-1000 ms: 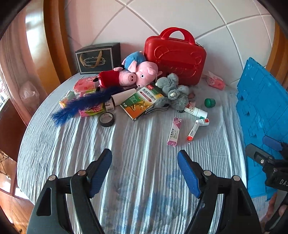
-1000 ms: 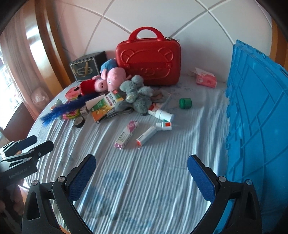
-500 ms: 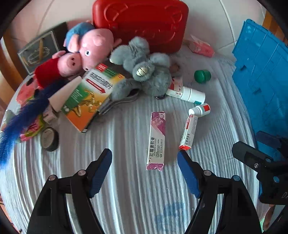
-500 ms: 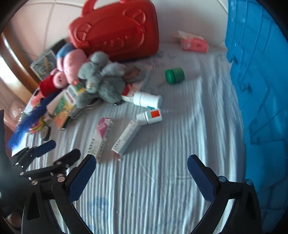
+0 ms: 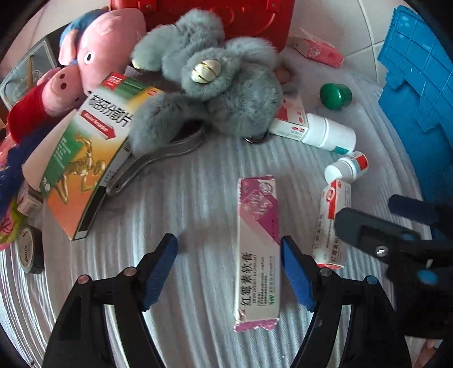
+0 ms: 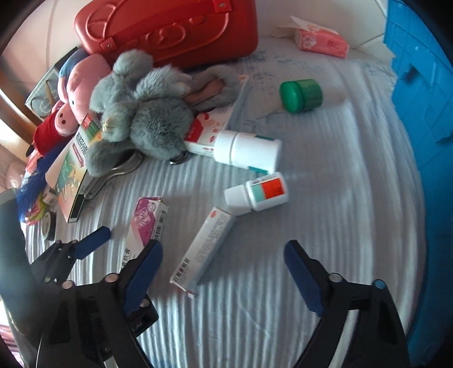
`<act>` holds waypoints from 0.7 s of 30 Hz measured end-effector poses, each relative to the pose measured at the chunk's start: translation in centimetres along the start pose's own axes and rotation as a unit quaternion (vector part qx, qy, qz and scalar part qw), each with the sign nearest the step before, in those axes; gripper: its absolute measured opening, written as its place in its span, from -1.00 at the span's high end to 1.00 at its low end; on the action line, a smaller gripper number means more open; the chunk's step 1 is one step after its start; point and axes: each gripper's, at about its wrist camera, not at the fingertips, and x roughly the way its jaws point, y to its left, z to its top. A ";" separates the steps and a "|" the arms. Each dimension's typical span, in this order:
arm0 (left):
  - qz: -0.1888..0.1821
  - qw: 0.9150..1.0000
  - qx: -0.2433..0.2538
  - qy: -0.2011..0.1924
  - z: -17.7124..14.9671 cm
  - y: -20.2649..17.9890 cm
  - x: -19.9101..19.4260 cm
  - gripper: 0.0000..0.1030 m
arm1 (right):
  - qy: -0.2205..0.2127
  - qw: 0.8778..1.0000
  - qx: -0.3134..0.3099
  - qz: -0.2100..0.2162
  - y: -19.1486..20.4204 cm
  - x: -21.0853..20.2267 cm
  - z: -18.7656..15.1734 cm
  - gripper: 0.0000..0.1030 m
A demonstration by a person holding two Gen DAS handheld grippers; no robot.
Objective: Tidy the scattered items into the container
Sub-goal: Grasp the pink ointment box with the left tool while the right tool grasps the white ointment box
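On the striped blue-grey bed cover [image 5: 198, 181], the left tool [image 5: 228, 269] is pointing down over a pink-and-white ointment carton [image 5: 258, 249] lying flat; its jaws have just been closing and are standing spread, the carton between the blue pads, close against the right one, with no pinch that can be seen. Black characters are running along the carton's side, reading 红霉素软膏, with smaller print beneath too blurred to read. Just to its right a second slim carton with red markings [image 5: 331, 223] is lying, partly behind the right tool [image 6: 223, 271], whose jaws have also just been closing and are standing wide apart over this carton's lower end, touching nothing. In the right wrist view a barcode is showing at that carton's near end.

Beyond it, a small white bottle with a red and teal label [image 6: 260, 192] is lying on its side, and a larger white bottle [image 6: 246, 151] is resting against a red-and-white box [image 6: 209, 130]. A green jar [image 6: 301, 94] is sitting apart, toward the blue crate [image 6: 421, 113] standing at the right edge. A grey furry plush [image 5: 209, 93] is sprawling over metal pliers [image 5: 153, 161] and a green, white and orange medicine box [image 5: 82, 158] bearing large Chinese lettering I cannot read for certain. Pink pig plush toys [image 5: 93, 59] are leaning behind, a red case [image 6: 170, 25] is standing at the back, a pink tissue pack [image 6: 322, 42] is lying near the wall, and a roll of black tape [image 5: 28, 249] is resting at the left.
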 end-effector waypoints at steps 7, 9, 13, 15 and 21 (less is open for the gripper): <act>0.017 1.000 0.004 -0.025 -0.8 0.3 -0.2 0.07 | 0.012 1.000 -0.016 0.006 0.8 1.9 -0.6 -0.01; 0.019 0.999 0.002 -0.031 -1.0 0.2 -0.2 0.07 | 0.006 1.000 -0.024 0.004 0.8 2.0 -0.7 -0.01; 0.019 0.999 0.004 -0.038 -1.0 0.7 -0.3 0.07 | -0.005 0.999 -0.031 0.009 0.7 2.1 -1.2 -0.02; 0.019 0.999 0.007 -0.038 -1.0 0.8 -0.3 0.07 | -0.008 0.999 -0.031 0.009 0.7 2.2 -1.4 -0.02; 0.018 0.999 0.008 -0.040 -0.7 0.5 -0.2 0.11 | -0.010 0.999 -0.035 -0.002 1.0 2.3 -1.8 -0.03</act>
